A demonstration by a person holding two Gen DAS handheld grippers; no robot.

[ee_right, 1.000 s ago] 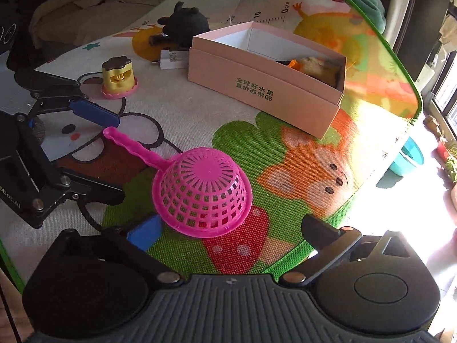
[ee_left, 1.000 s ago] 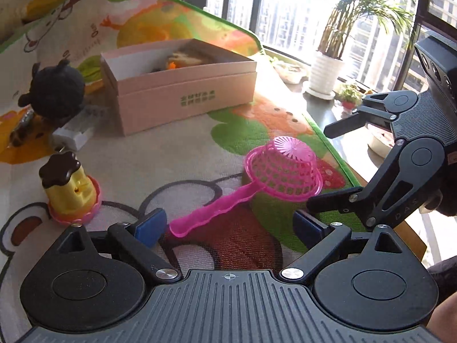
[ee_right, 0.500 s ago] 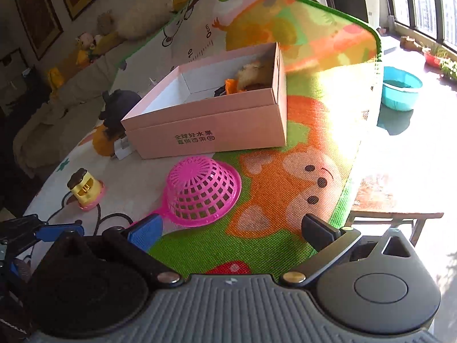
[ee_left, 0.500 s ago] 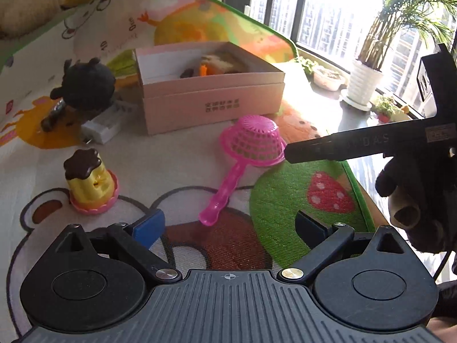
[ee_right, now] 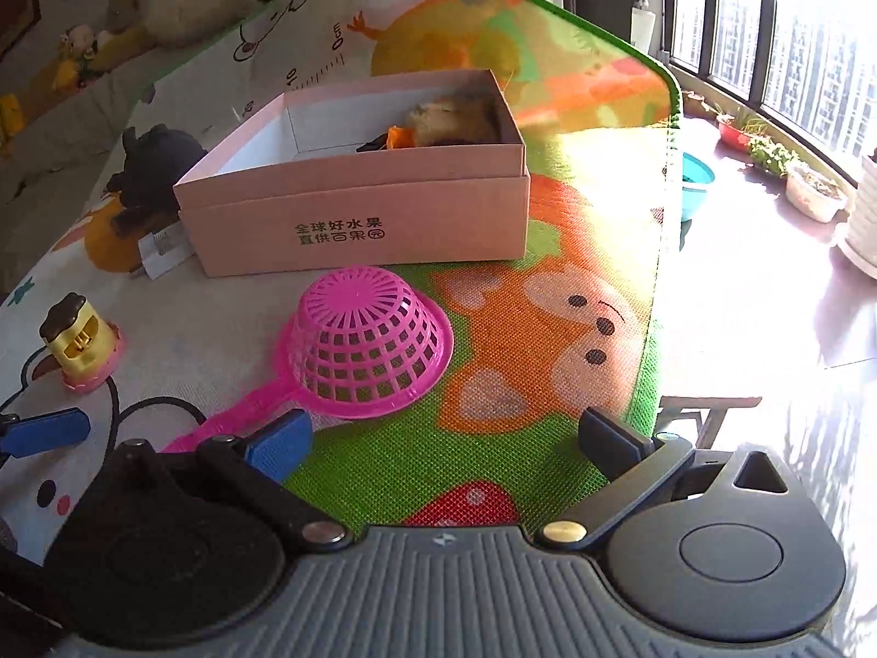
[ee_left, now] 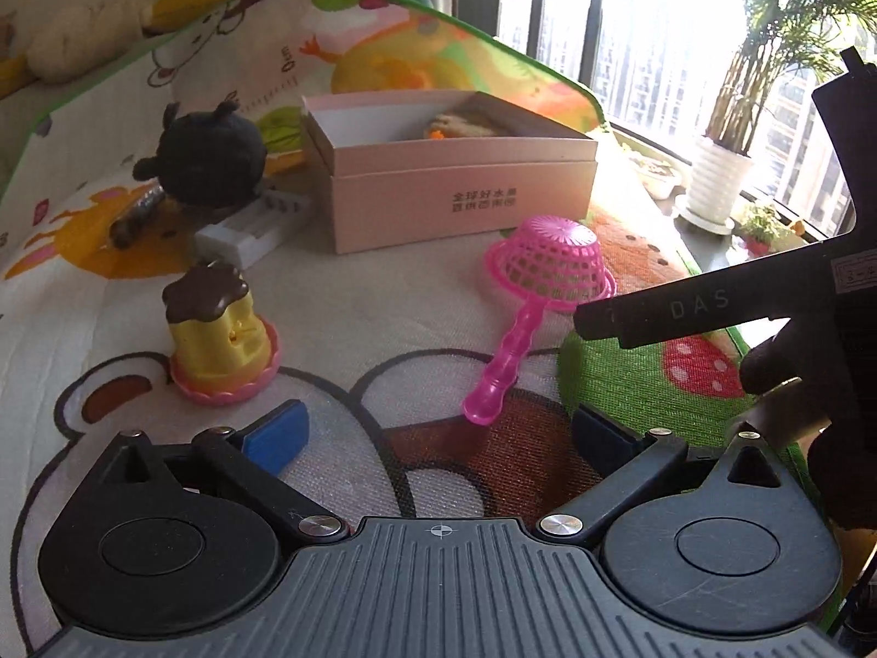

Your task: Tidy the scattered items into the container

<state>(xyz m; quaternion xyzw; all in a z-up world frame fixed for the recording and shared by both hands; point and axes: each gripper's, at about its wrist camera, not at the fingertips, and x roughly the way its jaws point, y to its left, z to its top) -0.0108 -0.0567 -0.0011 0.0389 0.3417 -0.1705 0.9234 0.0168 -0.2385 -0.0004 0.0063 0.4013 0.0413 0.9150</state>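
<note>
Backed both grippers off the pink strainer (ee_right: 364,342); it sat untouched near the box (ee_right: 356,203). Left gripper (ee_left: 438,433) and right gripper (ee_right: 446,438) jaws apart, empty. Nothing boxed this pass.

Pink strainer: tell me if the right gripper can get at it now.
Probably yes. The right gripper is open and empty, and the pink strainer lies upside down on the mat just ahead, nothing between them.
</note>
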